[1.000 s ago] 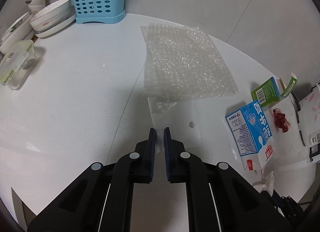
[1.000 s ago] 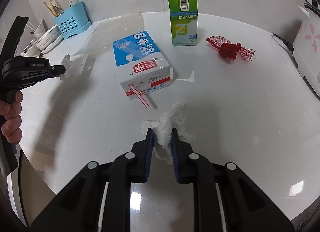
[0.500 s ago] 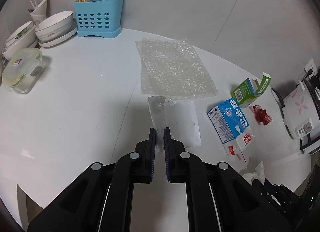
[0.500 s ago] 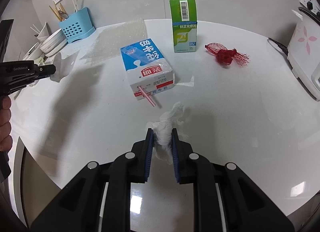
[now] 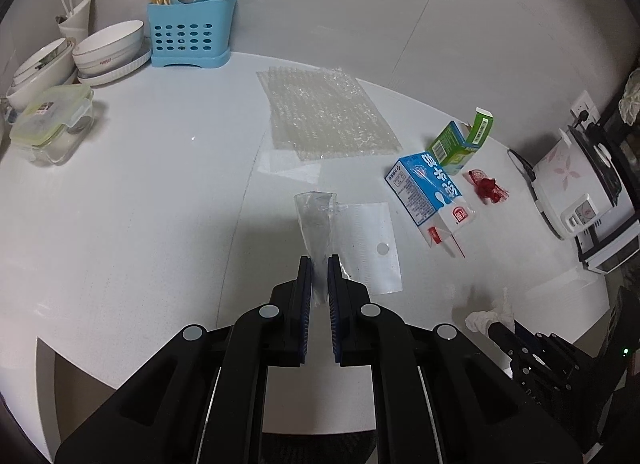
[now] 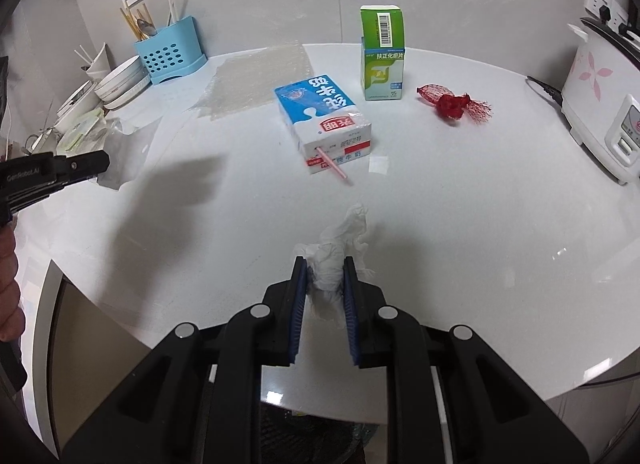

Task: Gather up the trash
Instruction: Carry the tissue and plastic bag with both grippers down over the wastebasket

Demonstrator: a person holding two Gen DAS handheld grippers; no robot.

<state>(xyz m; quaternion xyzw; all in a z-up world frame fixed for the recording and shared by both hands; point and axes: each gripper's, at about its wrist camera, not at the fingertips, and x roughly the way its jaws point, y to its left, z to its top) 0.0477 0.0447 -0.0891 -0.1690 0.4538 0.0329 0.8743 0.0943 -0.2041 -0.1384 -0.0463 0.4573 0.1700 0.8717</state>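
- Spanning both views: white round table [image 5: 120, 204], carrying trash and kitchenware.
- Resting at the right rim: rice cooker [image 6: 600, 104], white with pink flowers.
- Lying flat toward the far side: bubble wrap sheet [image 5: 324, 116].
- Lying on its side near centre: blue milk carton [image 6: 324, 120], pink straw [image 6: 334, 166] protruding.
- Standing upright just behind: green box [image 6: 382, 56], top flap raised.
- Lying right of the green box: red net [image 6: 454, 104].
- Clamped on a clear plastic bag [image 5: 316, 220], lifted off the table: left gripper [image 5: 319, 268].
- Clamped on a crumpled tissue [image 6: 340, 248], above the near table edge: right gripper [image 6: 325, 270] fingers.
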